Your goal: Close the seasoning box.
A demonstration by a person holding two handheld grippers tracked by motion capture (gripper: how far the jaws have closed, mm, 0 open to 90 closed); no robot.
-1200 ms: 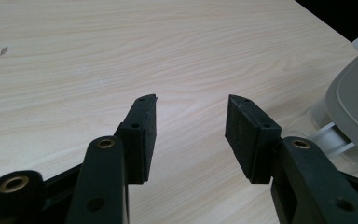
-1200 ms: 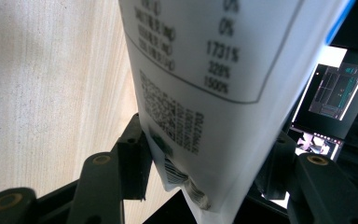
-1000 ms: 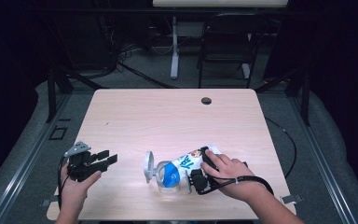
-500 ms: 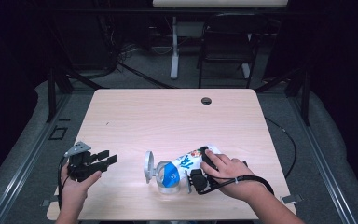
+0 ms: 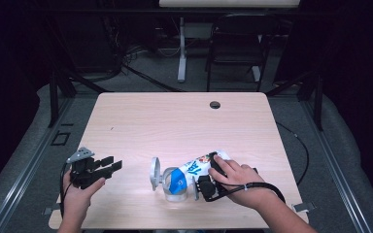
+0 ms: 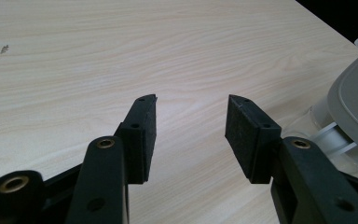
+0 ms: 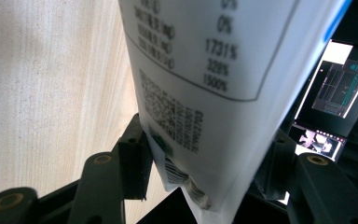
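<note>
Nothing has shifted over the last second: the right gripper [image 5: 205, 187] stays clamped wide on the white-and-blue printed pouch [image 5: 196, 170] tipped into the clear plastic container [image 5: 175, 187] on the table [image 5: 175, 126], while the left gripper [image 6: 191, 128] waits open and empty, so pouring seems ongoing.

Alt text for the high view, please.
On a light wooden table, the right hand-held gripper clamps a white-and-blue printed pouch tipped over a clear plastic container with an open grey lid. The left hand-held gripper waits open, apart, near the table's left edge.
</note>
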